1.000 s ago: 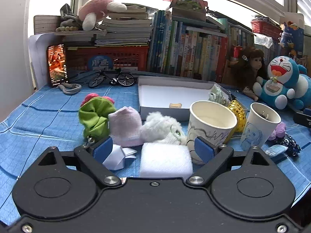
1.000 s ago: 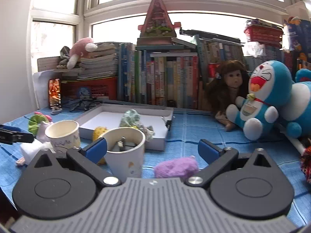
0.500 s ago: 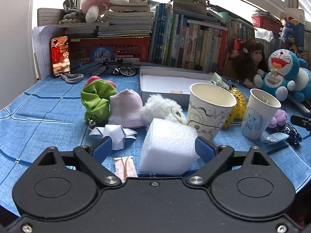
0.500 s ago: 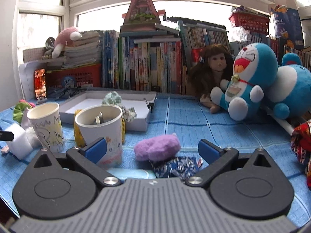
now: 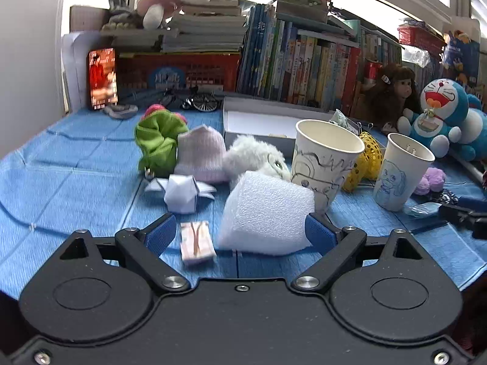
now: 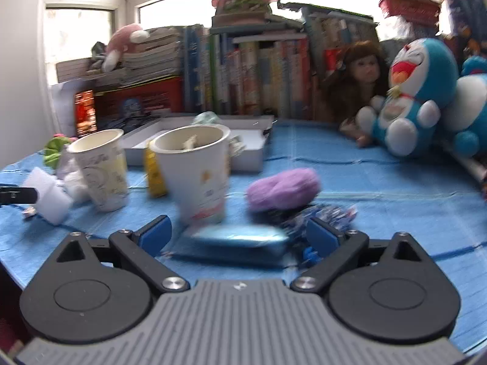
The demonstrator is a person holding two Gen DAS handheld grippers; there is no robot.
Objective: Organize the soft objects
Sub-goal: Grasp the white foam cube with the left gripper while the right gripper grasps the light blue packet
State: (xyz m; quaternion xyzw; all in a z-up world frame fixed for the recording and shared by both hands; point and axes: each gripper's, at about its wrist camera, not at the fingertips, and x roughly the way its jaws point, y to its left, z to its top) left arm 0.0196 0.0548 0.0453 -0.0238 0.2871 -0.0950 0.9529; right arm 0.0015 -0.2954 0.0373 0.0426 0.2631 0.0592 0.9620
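Ribbed blue cloth (image 5: 76,182) (white foam block (image 5: 268,210))

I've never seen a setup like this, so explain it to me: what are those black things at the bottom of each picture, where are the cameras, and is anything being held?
Each black shape is a hand-held two-finger gripper with a camera looking along its blue-padded fingers. The left gripper stands open around a white foam block on the blue cloth, not yet squeezing it. The right gripper is closing over a blue packet, near a purple plush and paper cups. Nothing is held.
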